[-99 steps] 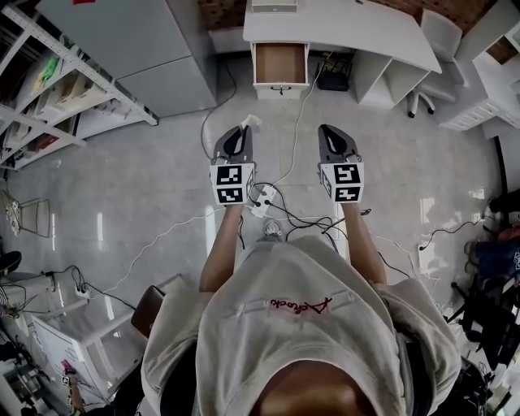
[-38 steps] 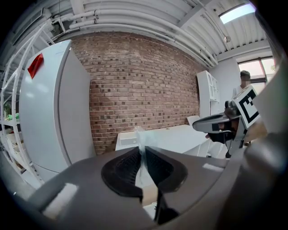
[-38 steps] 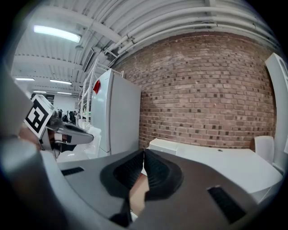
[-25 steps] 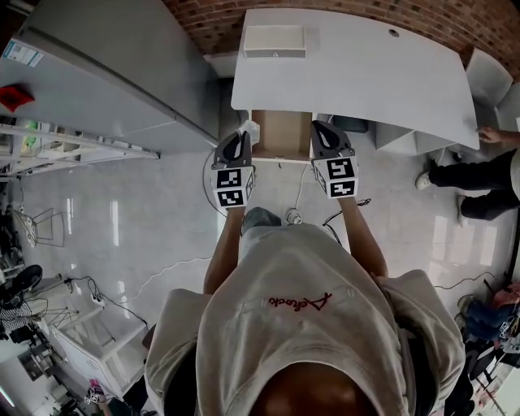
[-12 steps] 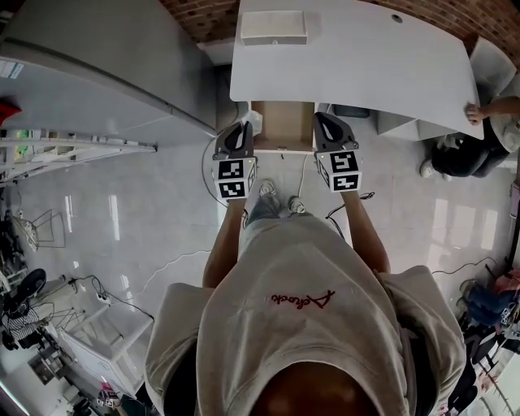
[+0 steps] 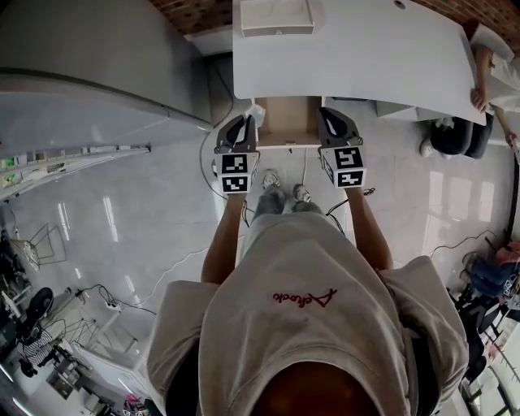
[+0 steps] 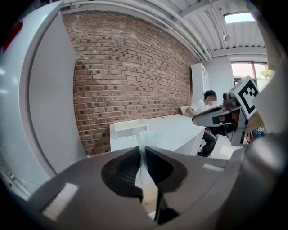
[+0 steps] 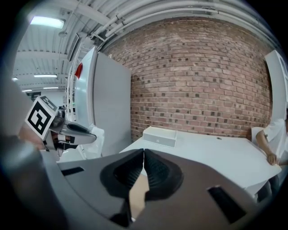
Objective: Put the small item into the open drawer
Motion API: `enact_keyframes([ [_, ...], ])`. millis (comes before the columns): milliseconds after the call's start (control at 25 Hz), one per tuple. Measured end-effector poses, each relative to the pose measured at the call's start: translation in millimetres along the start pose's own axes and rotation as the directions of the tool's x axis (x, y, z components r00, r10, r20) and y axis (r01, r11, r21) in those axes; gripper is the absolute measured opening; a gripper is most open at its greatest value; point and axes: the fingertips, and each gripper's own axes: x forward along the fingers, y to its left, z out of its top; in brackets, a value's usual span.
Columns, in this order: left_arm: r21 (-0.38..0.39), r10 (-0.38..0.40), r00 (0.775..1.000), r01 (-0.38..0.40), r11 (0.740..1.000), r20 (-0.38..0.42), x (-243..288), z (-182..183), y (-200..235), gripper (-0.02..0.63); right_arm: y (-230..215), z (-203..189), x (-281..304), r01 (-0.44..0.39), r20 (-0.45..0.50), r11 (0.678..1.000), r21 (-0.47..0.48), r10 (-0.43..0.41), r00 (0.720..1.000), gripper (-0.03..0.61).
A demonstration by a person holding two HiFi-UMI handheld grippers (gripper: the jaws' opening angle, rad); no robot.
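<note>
Head view: the person stands at a white desk [image 6: 357, 57], both grippers held out over the open drawer [image 6: 286, 122] beneath its front edge; the left gripper [image 6: 244, 123] is at the drawer's left side with the small item [image 6: 255, 110], a scrap of clear plastic, at its tip; the right gripper [image 6: 328, 120] is at the drawer's right side; a white box [image 6: 276, 16] sits at the desk's far edge. Left gripper view: the jaws of the left gripper [image 7: 143, 150] are pinched on the small item [image 7: 143, 137], which stands up thin and translucent between them. Right gripper view: the right gripper [image 8: 143, 155] has its jaws pressed together with nothing between them; the left gripper [image 8: 95, 137] shows at the left.
</note>
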Motion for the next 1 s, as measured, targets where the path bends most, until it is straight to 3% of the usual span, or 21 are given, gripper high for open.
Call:
enact_keyframes([
  [560,0.06,-0.185,0.975,0.193,0.979,-0.12,31.2,-61.7,-4.8,0.032,11.5,-61.3,3.0,0.122,-0.137,0.989,0.077,-0.111,0.984,0.012],
  [1000,0.07,-0.152,0.972,0.167,0.984,-0.179,42.8,-100.4,-22.8,0.031,1.0,-107.3,0.7,0.087,-0.159,0.988,0.125,-0.067,0.985,0.012],
])
